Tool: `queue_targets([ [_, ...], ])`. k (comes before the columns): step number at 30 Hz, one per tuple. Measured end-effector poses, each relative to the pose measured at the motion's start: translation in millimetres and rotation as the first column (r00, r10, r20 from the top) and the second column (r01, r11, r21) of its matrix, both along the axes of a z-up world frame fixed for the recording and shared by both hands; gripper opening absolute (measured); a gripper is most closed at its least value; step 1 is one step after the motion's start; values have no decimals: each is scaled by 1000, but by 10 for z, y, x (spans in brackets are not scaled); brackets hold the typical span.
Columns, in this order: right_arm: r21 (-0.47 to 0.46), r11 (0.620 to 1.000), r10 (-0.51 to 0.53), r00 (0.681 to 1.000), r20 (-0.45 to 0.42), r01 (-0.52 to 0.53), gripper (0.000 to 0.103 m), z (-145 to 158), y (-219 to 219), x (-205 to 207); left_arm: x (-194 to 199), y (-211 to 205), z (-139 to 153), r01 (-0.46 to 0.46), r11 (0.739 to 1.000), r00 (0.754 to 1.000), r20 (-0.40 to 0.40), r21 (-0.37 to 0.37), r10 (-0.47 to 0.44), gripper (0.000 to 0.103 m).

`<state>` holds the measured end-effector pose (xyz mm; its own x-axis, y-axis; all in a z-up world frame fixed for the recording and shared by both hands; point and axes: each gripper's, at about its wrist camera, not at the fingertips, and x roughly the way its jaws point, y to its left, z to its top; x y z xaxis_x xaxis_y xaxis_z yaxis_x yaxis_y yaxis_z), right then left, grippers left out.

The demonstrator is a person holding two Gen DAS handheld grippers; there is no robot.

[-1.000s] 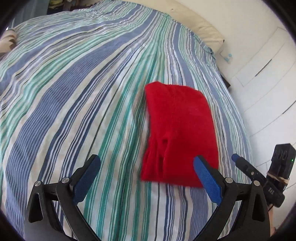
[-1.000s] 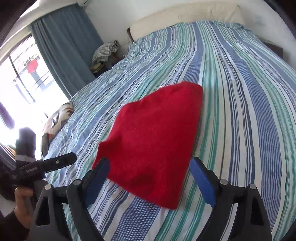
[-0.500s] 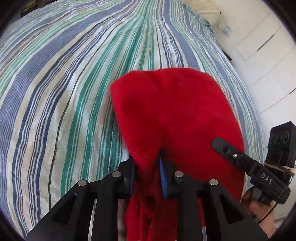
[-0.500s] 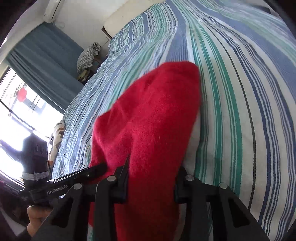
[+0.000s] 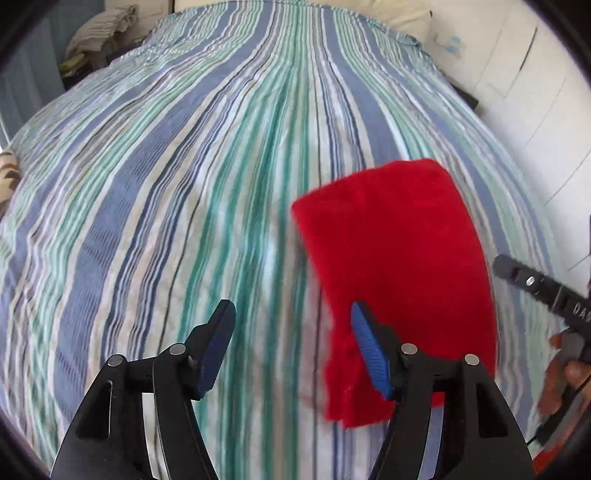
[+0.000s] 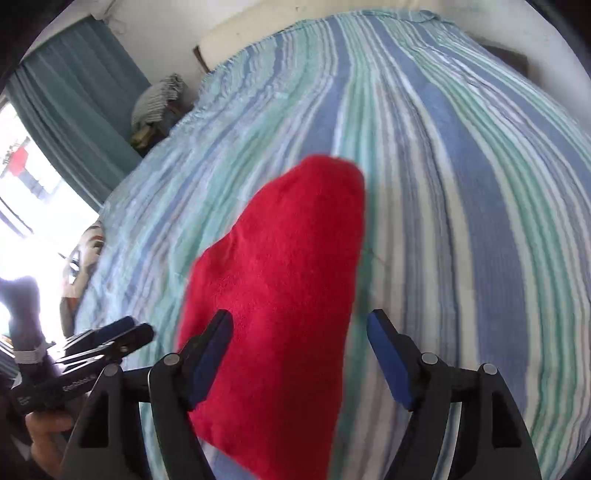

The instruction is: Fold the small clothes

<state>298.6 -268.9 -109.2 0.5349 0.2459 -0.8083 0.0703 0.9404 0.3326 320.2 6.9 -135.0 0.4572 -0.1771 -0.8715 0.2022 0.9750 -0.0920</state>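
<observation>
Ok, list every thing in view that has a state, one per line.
red garment: folded, lying flat on the striped bedspread, released.
left hand-held gripper: open, jaws just opened, nothing between them.
right hand-held gripper: open, jaws just opened, garment below them.
curtain: drawn partly aside.

We record a plain red garment [image 5: 399, 254] on a bedcover [image 5: 184, 166] striped blue, green and white. Both grippers are black with blue pads [image 6: 388, 363]. The curtain [image 6: 77, 107] is dull blue; the pillow [image 5: 391, 16] is cream.
</observation>
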Motion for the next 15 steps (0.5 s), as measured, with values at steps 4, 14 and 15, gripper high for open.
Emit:
queue_targets([
  [4, -147, 989, -16, 1000, 12, 17, 91, 98, -169, -628, -746, 81, 144, -1, 993, 992, 128, 120, -14, 94],
  [14, -266, 964, 55, 993, 102, -26, 102, 798, 121, -2213, -1956, -51, 754, -67, 992, 983, 176, 112, 46, 102],
  [15, -267, 963, 51, 993, 109, -21, 102, 844, 148, -2337, -2032, -73, 785, -70, 992, 981, 189, 110, 48, 102],
])
